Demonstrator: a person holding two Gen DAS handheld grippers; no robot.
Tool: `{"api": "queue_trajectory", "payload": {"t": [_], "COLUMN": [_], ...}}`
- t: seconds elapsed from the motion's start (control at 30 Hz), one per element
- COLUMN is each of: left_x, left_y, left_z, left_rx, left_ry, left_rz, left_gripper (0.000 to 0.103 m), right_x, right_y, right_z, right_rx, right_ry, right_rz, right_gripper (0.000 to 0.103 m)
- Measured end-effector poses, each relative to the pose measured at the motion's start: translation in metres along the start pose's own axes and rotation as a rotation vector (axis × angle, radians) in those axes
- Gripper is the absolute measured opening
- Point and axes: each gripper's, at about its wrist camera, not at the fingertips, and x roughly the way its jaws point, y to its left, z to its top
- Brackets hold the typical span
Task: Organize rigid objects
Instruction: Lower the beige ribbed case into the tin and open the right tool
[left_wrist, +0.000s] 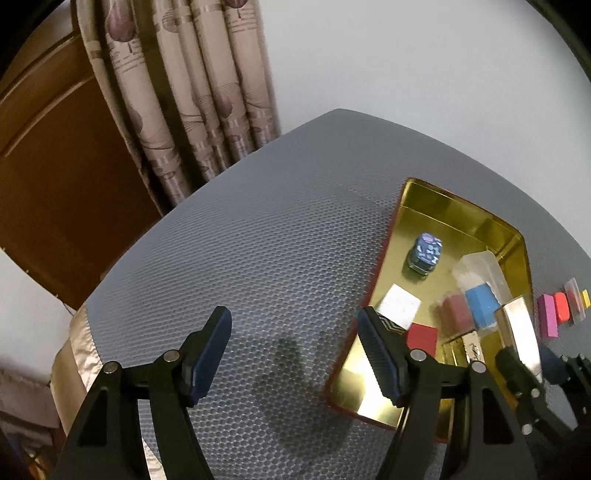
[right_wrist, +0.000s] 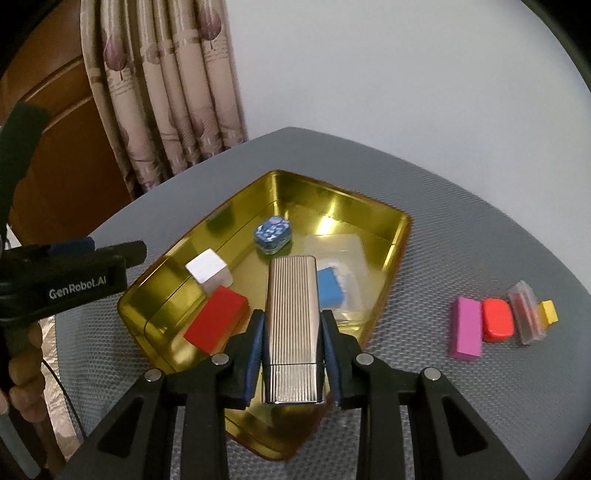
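The jaws of the right gripper (right_wrist: 291, 354) clamp a ribbed metal case (right_wrist: 292, 325) above the gold tin (right_wrist: 400, 236). Beyond them, the tin holds blocks. The jaws of the left gripper (left_wrist: 295, 354) stand apart, empty, over the counter (left_wrist: 258, 240).

Blue block (right_wrist: 330, 291) partly behind the ribbed metal case (right_wrist: 291, 325); clear box (right_wrist: 340, 254) perhaps blurred.

I count one gold tin (right_wrist: 400, 236) on the counter (right_wrist: 461, 206). In it lie five things: one white cube (right_wrist: 207, 269), one red block (right_wrist: 216, 323), one blue patterned box (right_wrist: 272, 234), one blue block (right_wrist: 330, 288) and one clear case (right_wrist: 345, 245). My claw (right_wrist: 291, 343) holds one ribbed silver bar (right_wrist: 291, 314). Beside the tin sit four pieces: one pink block (right_wrist: 466, 328), one red case (right_wrist: 496, 319), one clear box (right_wrist: 526, 317), one yellow cube (right_wrist: 549, 311).
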Motion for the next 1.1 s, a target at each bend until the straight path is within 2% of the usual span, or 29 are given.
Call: {"api": "queue_trajectory", "payload": {"t": [0.33,1.1], "left_x": [0.007,0.008], "left_y": [0.016,0.021], "left_z": [0.002,0.002], "left_rx": [-0.059,-0.052], "left_ry": [0.026,0.046], "left_rz": [0.030,0.034], "left_gripper": [0.068,0.068], "right_x": [0.019,0.035], "right_y": [0.014,0.015], "right_z": [-0.004,-0.012], "right_rx": [-0.016,0.007], "right_ry": [0.046,0.088], "right_rz": [-0.003,-0.022], "right_gripper": [0.030,0.031]}}
